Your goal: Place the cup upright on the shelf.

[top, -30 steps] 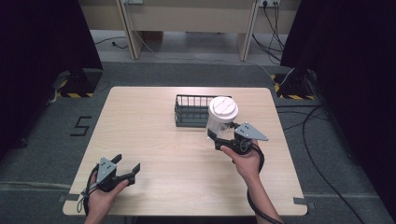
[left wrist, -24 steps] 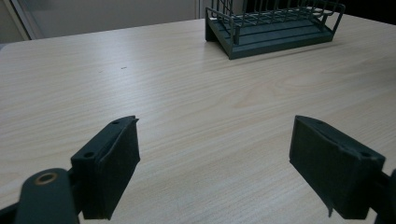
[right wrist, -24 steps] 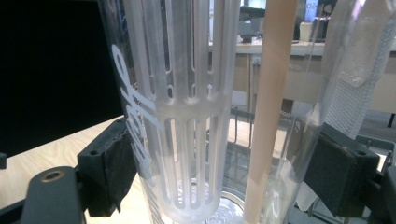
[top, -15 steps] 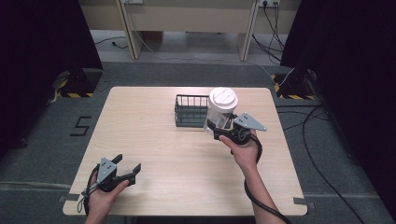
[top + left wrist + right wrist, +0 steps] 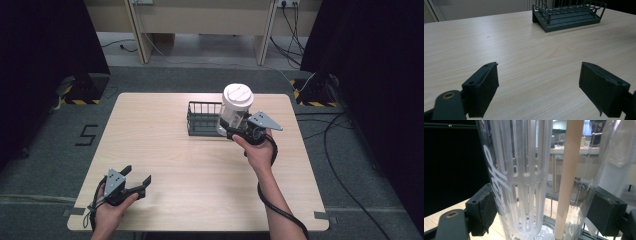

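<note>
A clear plastic bottle (image 5: 234,111) with a white lid stands upright between the jaws of my right gripper (image 5: 224,130), which is shut on its lower part. It hangs just above the right end of a dark wire basket (image 5: 201,120) at the back middle of the table. In the right gripper view the bottle (image 5: 529,182) shows a slotted white insert and a beige rod inside, and both pads (image 5: 484,210) press its clear wall. My left gripper (image 5: 138,176) rests at the front left of the table, open and holding nothing; it (image 5: 539,92) points toward the basket (image 5: 569,12).
The light wooden table (image 5: 200,190) is bare between the two grippers. Cables trail from each gripper over the table's front edge. Dark curtains and floor cables (image 5: 345,150) lie beyond the right side.
My right gripper has carried the bottle a little up and away from the person, closer over the basket's right end. The left gripper has stayed put.
</note>
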Available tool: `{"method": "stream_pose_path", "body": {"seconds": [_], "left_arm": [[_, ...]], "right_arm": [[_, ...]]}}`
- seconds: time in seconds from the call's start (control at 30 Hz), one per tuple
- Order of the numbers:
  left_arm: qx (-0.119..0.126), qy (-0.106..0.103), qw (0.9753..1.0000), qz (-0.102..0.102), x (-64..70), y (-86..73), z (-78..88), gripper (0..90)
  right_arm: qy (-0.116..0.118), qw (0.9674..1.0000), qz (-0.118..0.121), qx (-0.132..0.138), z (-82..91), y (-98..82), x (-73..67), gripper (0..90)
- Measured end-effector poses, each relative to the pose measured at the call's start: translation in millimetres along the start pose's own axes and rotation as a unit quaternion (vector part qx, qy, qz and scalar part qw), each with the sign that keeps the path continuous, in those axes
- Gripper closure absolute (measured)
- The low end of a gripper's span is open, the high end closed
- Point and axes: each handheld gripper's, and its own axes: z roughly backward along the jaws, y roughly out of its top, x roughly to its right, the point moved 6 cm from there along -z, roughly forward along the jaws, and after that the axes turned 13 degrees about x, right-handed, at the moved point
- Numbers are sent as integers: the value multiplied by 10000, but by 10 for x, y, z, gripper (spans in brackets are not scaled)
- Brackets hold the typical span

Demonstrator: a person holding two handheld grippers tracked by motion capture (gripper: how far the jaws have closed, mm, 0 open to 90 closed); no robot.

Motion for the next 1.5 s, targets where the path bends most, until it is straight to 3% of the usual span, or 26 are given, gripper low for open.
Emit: {"method": "stream_pose_path", "body": {"seconds": [0.57,0.93,0.97,1.07,1.5], "left_arm": [[17,12,10000,53,-8,-1,1,154],[23,35,9999,102,-17,-7,-3,154],[53,39,10000,20,-32,0,-7,154],[15,22,10000,93,-14,-5,-1,154],[37,-12,9999,111,-5,2,2,154]], "right_arm": [[-113,9999,12,-45,-264,35,130,190],[-301,9994,65,-149,-441,37,299,190],[-321,9993,92,-158,-483,37,320,189],[-339,9992,109,-169,-524,33,337,189],[-496,9982,44,-346,-765,-138,426,189]]}}
